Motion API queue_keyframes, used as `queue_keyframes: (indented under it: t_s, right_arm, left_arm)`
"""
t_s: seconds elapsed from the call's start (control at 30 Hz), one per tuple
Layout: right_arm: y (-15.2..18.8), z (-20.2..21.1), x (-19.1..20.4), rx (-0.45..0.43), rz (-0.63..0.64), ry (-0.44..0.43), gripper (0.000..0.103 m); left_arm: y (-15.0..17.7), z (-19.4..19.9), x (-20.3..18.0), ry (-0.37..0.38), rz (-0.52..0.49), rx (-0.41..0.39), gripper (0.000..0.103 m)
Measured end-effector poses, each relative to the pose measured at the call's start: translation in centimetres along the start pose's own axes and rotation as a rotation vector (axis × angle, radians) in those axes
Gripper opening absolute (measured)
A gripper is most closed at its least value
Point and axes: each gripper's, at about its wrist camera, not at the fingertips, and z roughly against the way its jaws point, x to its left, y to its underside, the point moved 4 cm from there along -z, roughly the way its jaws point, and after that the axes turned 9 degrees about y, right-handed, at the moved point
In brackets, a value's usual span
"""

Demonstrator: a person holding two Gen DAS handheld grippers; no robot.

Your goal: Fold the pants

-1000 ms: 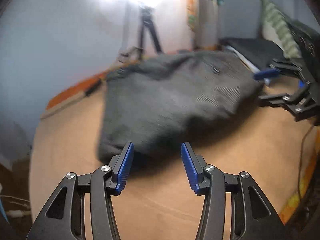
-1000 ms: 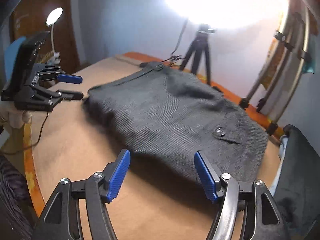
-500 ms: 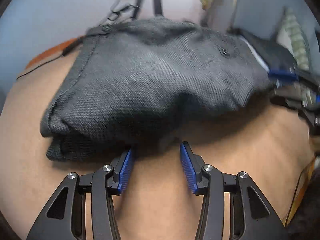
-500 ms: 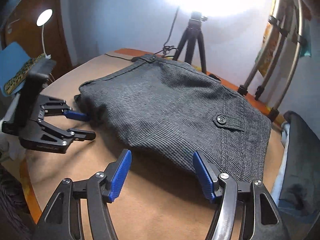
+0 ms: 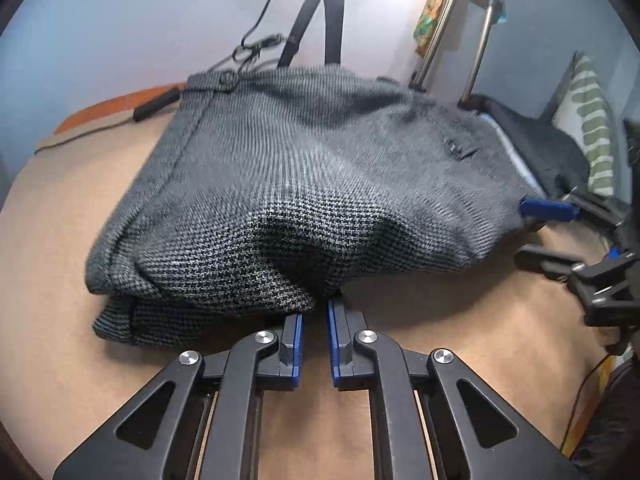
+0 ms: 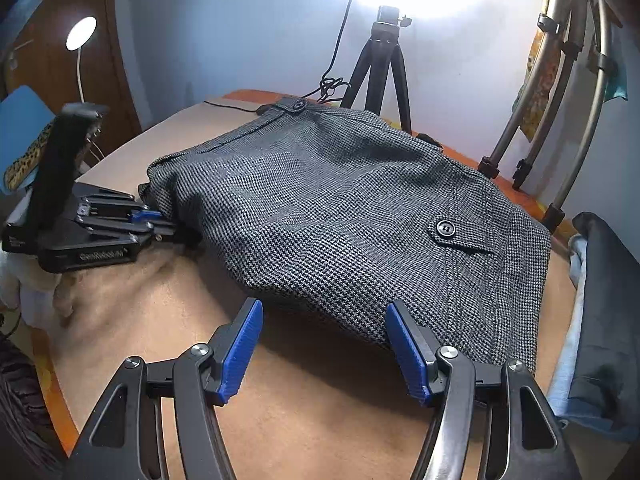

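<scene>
The grey checked pants [image 5: 304, 184] lie folded in a thick stack on the tan table [image 5: 460, 344]; they also show in the right wrist view [image 6: 352, 216], with a buttoned back pocket [image 6: 446, 229]. My left gripper [image 5: 315, 320] has its jaws nearly closed on the near folded edge of the pants, which bulges up above it. It shows in the right wrist view [image 6: 156, 222] at the pants' left corner. My right gripper [image 6: 324, 344] is open, its blue pads astride the near edge of the pants. It shows in the left wrist view [image 5: 548, 232] at the right corner.
A black tripod [image 6: 380, 68] and a cable stand behind the table by the wall. Metal stand legs [image 6: 560, 128] rise at the back right. Dark folded clothes [image 6: 600, 320] lie at the right edge. A desk lamp [image 6: 80, 36] glows at the left.
My left gripper moved in to the pants' edge and its jaws closed from wide apart to a narrow gap on the fabric. My right gripper came closer to the near edge and stayed open.
</scene>
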Motion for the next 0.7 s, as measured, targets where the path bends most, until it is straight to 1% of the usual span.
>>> queue_keyframes:
  t_s: [0.07, 0.17, 0.23, 0.3, 0.37, 0.4, 0.43, 0.47, 0.57, 0.63, 0.7]
  right_arm:
    - [-0.1, 0.0, 0.0, -0.001, -0.003, 0.000, 0.061]
    - [-0.1, 0.2, 0.0, -0.009, -0.010, -0.007, 0.060]
    - [-0.1, 0.5, 0.2, -0.019, -0.004, -0.014, 0.060]
    - [-0.2, 0.7, 0.6, -0.029, 0.016, -0.011, 0.060]
    - [-0.3, 0.9, 1.0, -0.042, 0.040, -0.001, 0.061]
    - [-0.2, 1.0, 1.1, -0.044, 0.049, 0.002, 0.062]
    - [-0.2, 1.0, 1.3, -0.047, 0.063, 0.007, 0.062]
    - [-0.1, 1.0, 1.3, -0.046, 0.074, 0.013, 0.062]
    - [0.3, 0.7, 1.1, -0.022, 0.084, 0.028, 0.063]
    - [0.7, 0.6, 0.2, 0.003, 0.037, 0.020, 0.065]
    - [1.1, 0.8, -1.1, 0.031, -0.056, 0.012, 0.067]
  left_arm:
    - [-0.5, 1.5, -0.3, 0.020, -0.007, -0.033, 0.008]
    - [-1.1, 3.9, -0.8, 0.056, -0.014, -0.071, 0.006]
    - [-1.4, 5.0, -1.2, 0.058, -0.039, -0.091, 0.006]
    - [-1.4, 6.1, -1.1, 0.049, -0.057, -0.094, 0.006]
    - [-1.3, 6.8, -0.9, 0.060, -0.061, -0.078, 0.005]
    - [-1.2, 7.1, -0.6, 0.048, -0.064, -0.070, 0.005]
    - [-1.0, 7.6, -0.2, 0.018, -0.071, -0.070, 0.005]
    - [-0.8, 7.9, 0.0, 0.009, -0.072, -0.064, 0.005]
    - [0.4, 7.6, 0.4, 0.059, -0.037, 0.001, 0.006]
    - [1.3, 6.9, -0.4, 0.050, -0.076, 0.045, 0.012]
    - [2.1, 5.7, -1.2, 0.051, -0.109, 0.083, 0.024]
